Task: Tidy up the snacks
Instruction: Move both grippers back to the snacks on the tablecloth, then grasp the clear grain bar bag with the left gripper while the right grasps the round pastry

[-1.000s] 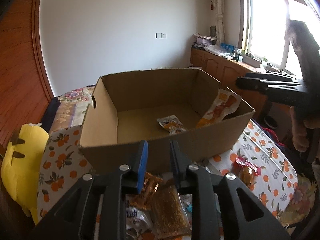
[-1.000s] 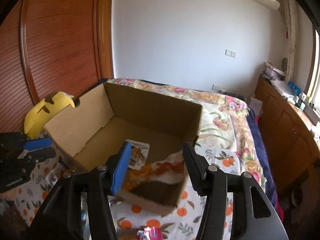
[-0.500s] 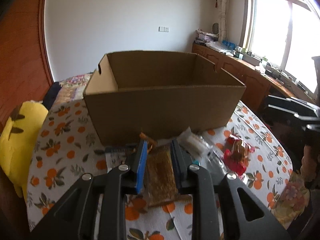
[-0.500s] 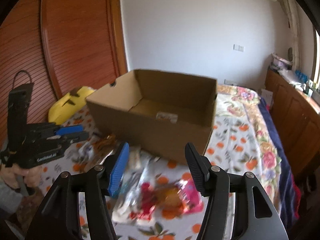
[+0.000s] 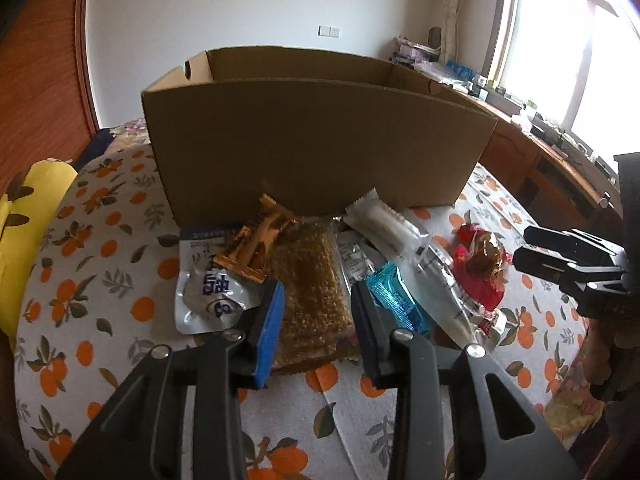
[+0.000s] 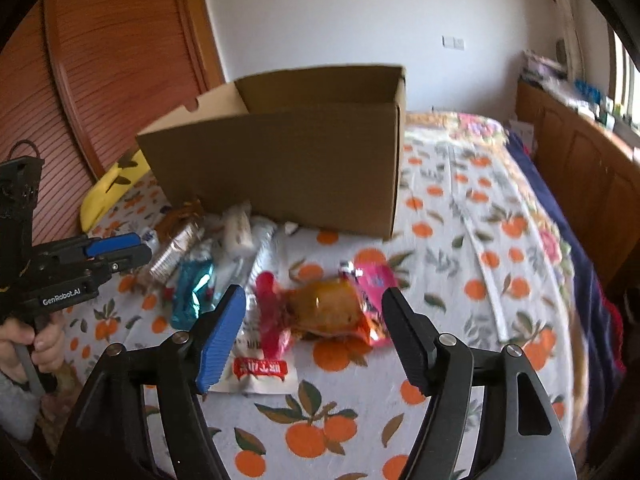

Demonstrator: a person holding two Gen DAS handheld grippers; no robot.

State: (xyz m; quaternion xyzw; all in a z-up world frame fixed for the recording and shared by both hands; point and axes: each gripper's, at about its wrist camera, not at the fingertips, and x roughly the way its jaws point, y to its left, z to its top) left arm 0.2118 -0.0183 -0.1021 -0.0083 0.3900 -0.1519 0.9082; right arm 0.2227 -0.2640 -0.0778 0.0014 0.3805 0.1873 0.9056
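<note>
Now both hands are reaching for snacks. Left gripper (image 5: 316, 300), jaws just widened and gripping nothing, straddles the brown grain bar (image 5: 310, 280); silver pouch (image 5: 208, 292) to its left, blue packet (image 5: 396, 300) to its right. Right gripper (image 6: 314, 320), also just opened and empty, frames the orange-pink packet (image 6: 340, 312). Each needs to drop lower, then pinch. Beyond both stands 1 cardboard box (image 5: 316, 148) on an orange-print bedcover (image 6: 460, 240).
</note>
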